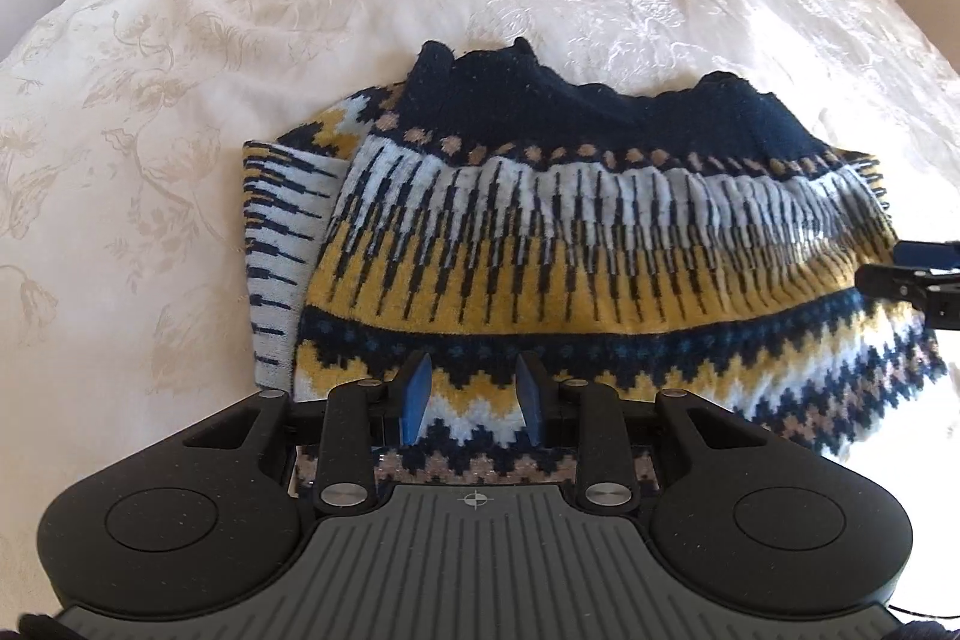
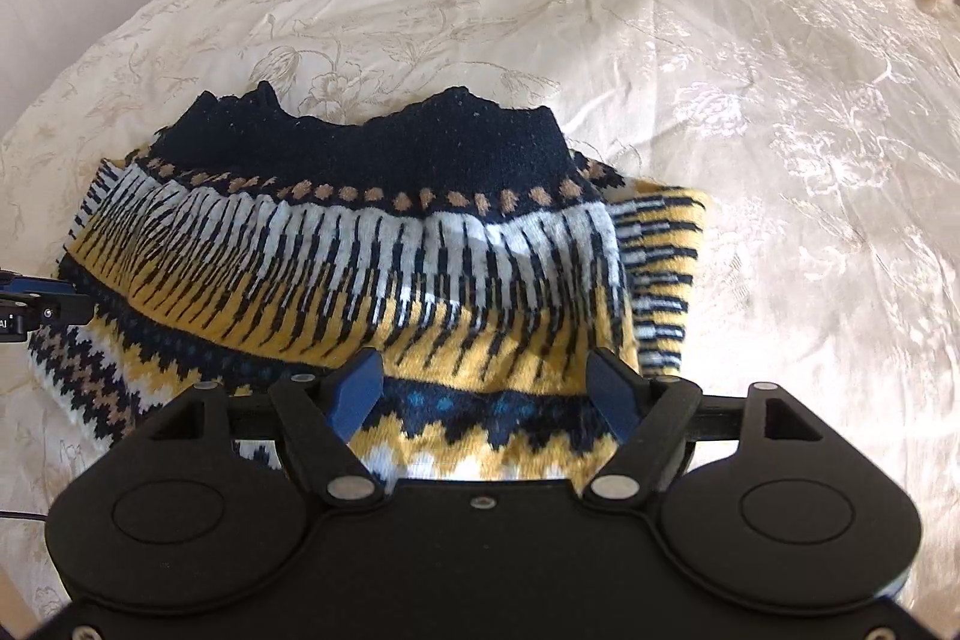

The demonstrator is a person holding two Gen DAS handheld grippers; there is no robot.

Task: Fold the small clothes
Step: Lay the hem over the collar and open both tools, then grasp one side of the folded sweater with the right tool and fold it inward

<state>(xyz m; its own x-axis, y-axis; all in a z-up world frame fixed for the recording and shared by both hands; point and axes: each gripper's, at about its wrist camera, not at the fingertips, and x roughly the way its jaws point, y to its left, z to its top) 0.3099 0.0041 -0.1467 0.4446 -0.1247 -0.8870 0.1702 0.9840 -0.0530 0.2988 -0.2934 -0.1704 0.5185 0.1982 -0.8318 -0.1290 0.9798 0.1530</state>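
Patterned knit sweater (image 1: 576,244) lying folded on cream bedspread (image 1: 180,100). Left gripper (image 1: 474,400) parted, empty, over hem. Right gripper (image 2: 486,394) wide apart, empty.

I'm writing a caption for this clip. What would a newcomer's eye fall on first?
The patterned knit sweater in navy, yellow and white, lying partly folded on the cream floral bedspread. Next, the left gripper and right gripper, both open with blue pads, at the sweater's near edge.
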